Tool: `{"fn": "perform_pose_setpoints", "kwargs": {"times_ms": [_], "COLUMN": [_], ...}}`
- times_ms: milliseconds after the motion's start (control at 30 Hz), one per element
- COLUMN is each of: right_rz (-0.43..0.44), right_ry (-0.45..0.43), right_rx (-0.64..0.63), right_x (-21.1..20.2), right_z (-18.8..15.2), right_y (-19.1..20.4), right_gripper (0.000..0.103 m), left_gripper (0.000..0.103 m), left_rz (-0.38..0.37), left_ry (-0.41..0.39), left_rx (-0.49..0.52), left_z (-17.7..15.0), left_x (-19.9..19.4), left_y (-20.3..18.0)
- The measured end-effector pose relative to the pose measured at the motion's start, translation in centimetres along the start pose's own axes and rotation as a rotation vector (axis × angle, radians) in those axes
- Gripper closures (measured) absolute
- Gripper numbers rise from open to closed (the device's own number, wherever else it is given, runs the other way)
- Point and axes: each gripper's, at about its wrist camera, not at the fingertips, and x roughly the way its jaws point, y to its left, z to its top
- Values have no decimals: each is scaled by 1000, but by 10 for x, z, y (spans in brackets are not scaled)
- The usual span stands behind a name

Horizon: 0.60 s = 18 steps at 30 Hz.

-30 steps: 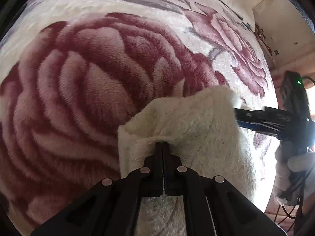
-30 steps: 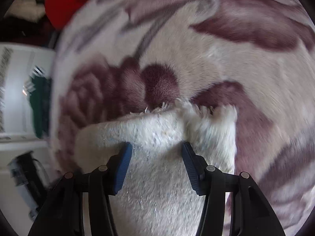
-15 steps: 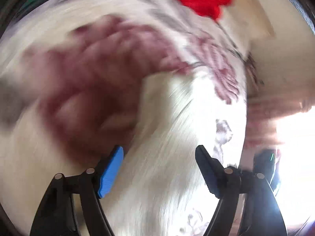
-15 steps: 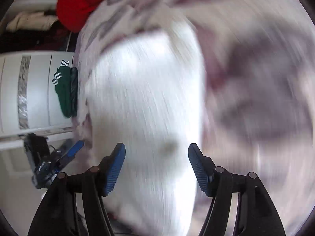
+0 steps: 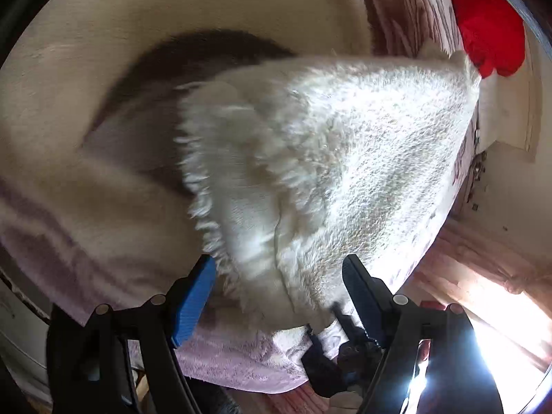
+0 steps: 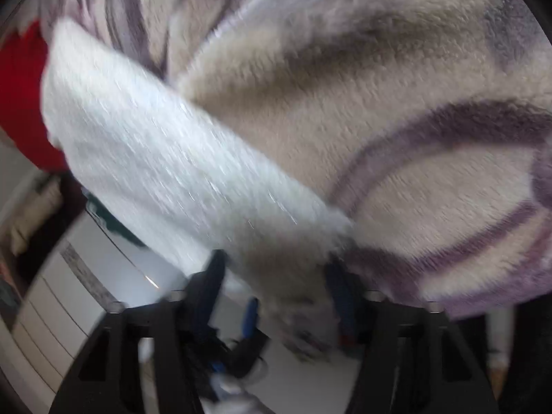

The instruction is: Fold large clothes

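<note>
Left gripper [image 5: 279, 289]: jaws wide, blue pad on one finger, dark pad on the other. The near end of the fleece [image 5: 331, 158] lies between the fingers; neither pad presses on it.

Right gripper [image 6: 274, 286]: jaws closing, a blurred tuft of fleece [image 6: 165, 158] between them. Motion blur hides whether the pads have met the cloth. Below this tuft, in the right wrist view, part of the other gripper shows, dark with a blue pad.

Fleece: white, shaggy, a long folded strip. It lies on the blanket [image 5: 103, 79] at the bed's edge, running away from both cameras. In the left view its near end is narrow and it widens toward the far end. A seam runs down its near part.

Blanket: cream plush with purple flower pattern, spread under the fleece and drooping over the bed edge.

Far: red cloth [image 5: 490, 24] on the blanket past the fleece's far end. White drawers [image 6: 58, 310] beside the bed.
</note>
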Motion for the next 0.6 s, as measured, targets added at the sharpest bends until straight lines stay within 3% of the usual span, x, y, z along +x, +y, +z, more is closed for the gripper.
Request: {"fn": "perform_pose_setpoints", "kwargs": {"times_ms": [33,100,167,267,300,367,400,467,533,600], "right_rz": [14,-18,-121,-238,-228,-133,-83,3,76,126], "right_ry": [-47,-109,-150,-177,-157,-128,-130,-146,-181,-178], "right_rx": [4,-16,-100,-175,-149,-62,-31,14,67,146], "right_x": [-1,-3,-4,5,10,24,28,37,50,67], "right_z": [-2,-13,-32,-49,-51,-59,-60,-63,-61,-56], "right_y": [0,4,15,25,23,13,8,6,5,3], "right_gripper": [90,94,96,96,96,93,89,47,36,36], "left_gripper": [29,29,29,30,38,64,79,82,83,84], "left_rz": [-26,-10,-12,-64,-66,-70,-104,-158,-234,-319], "left_ry": [8,19,42,29,7,-19,-30,-36,-35,-25], "left_rx": [14,32,7,-27,-26,-21,-20,-7,23,11], "left_z": [3,14,23,33,35,39,42,44,43,43], "left_x": [2,7,15,18,16,10,6,3,-4,-9], "left_y": [0,1,9,15,15,16,17,16,20,31]}}
